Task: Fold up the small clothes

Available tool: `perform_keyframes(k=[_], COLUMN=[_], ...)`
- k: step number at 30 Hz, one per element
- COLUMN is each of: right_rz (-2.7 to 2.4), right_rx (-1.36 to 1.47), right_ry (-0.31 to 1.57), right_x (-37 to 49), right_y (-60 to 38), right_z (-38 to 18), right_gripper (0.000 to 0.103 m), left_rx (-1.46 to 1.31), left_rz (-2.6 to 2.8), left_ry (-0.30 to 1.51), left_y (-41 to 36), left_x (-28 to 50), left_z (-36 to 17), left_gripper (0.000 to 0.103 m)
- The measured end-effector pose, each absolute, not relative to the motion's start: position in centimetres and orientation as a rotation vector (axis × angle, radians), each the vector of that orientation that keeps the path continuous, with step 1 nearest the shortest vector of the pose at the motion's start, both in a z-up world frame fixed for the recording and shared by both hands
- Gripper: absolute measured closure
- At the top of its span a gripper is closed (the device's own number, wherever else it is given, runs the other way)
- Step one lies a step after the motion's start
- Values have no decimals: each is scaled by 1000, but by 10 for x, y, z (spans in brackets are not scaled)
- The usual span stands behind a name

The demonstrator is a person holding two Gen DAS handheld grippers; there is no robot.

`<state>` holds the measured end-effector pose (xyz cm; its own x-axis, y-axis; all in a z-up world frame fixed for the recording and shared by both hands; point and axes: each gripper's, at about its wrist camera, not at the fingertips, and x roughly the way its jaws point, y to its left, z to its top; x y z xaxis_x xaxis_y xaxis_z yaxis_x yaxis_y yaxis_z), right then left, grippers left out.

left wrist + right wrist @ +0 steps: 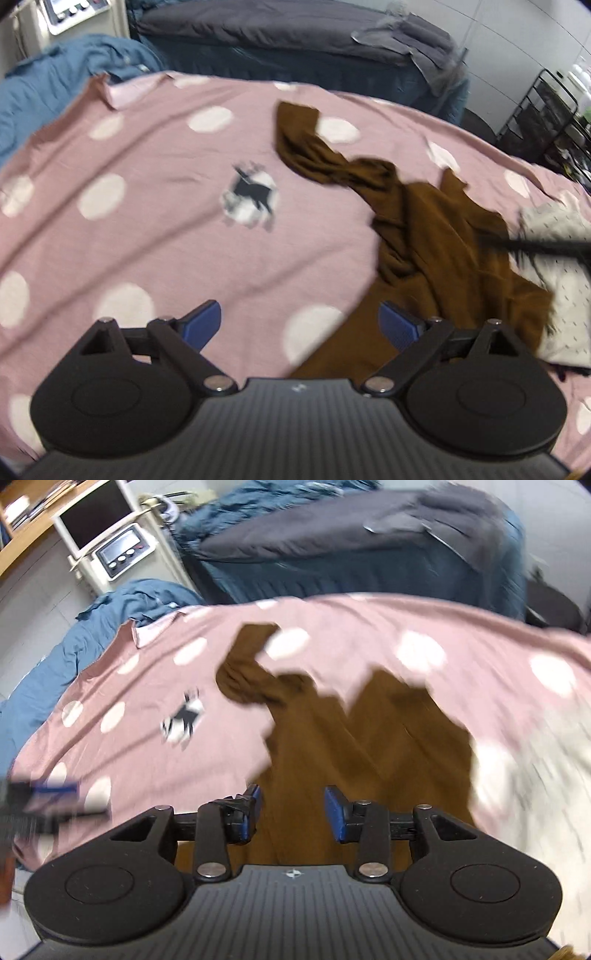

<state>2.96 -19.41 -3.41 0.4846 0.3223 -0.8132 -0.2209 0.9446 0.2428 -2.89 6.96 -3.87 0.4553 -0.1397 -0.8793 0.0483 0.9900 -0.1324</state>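
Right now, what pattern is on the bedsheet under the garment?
Dusty pink sheet with large white polka dots; clearest in the left wrist view.

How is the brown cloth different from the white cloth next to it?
The brown cloth is plain and dark; the white cloth is pale with tiny dark specks. The brown cloth is rumpled, with one twisted end stretching away across the pink spotted sheet; the white cloth looks like a smaller heap, partly cut off at the picture's edge. Both lie on the sheet, and neither is folded yet.
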Motion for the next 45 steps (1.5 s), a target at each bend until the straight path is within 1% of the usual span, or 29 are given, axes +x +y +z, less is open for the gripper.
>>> perform_keyframes(k=[1,2,3,4,5,7,8,9,10,11,14,17,21,28,33,35,36,38,39,40,42,45], right_rz=[326,312,293,290,297,301,299,297,310,330,400,393,344,56,-68,-78,-78,-83,-84,-88,-96,-97], right_rx=[94,75,60,56,60,34,7,-10,-2,16,30,102,175,174,281,312,321,348,360,371,394,411], right_ry=[999,995,1001,1011,1025,1067,1098,1124,1131,1113,1058,1033,1052,1170,1187,1171,1160,1149,1149,1146,1145,1146], right_x=[40,54,67,75,86,98,103,105,105,98,70,37,-22,-123,-154,-160,-162,-163,-163,-164,-163,-161], right_y=[-187,-184,-181,-180,-180,-175,-171,-168,-164,-165,-169,-197,-245,-319,-337,-336,-333,-329,-327,-327,-327,-328], right_z=[-36,-39,-43,-48,-54,-69,-76,-83,-83,-78,-55,-27,0,0,-10,-9,-8,-8,-9,-10,-12,-13], right_gripper=[27,12,7,6,9,10,35,66,91,96,97,97,97,97,96,96,96,96,96,96,96,96], left_rx=[-91,-90,-92,-98,-103,-93,-83,-74,-68,-69,-96,-129,-140,-92,-32,-12,-16,28,63,100,28,-65], left_rz=[-126,-131,-132,-136,-141,-141,-144,-148,-149,-149,-141,-145,-191,-288,-339,-338,-350,-340,-347,-331,-328,-305], left_ry=[1097,1099,1103,1113,1121,1139,1146,1150,1149,1147,1142,1136,1105,1098,1120,1162,1182,1159,1137,1128,1130,1093], left_y=[65,61,62,63,66,70,72,74,77,80,87,89,77,15,-43,-62,-68,-81,-86,-89,-77,-49], left_x=[-37,-44,-51,-57,-61,-68,-70,-71,-71,-70,-60,-40,-5,78,134,149,153,154,153,152,154,156], left_z=[-45,-49,-52,-54,-57,-61,-62,-62,-62,-60,-59,-58,-55,-83,-122,-139,-146,-149,-148,-147,-141,-124], left_gripper=[9,9,9,9,9,9,9,9,9,9,9,9,9,9,10,19,30,35,62,91,95,95])
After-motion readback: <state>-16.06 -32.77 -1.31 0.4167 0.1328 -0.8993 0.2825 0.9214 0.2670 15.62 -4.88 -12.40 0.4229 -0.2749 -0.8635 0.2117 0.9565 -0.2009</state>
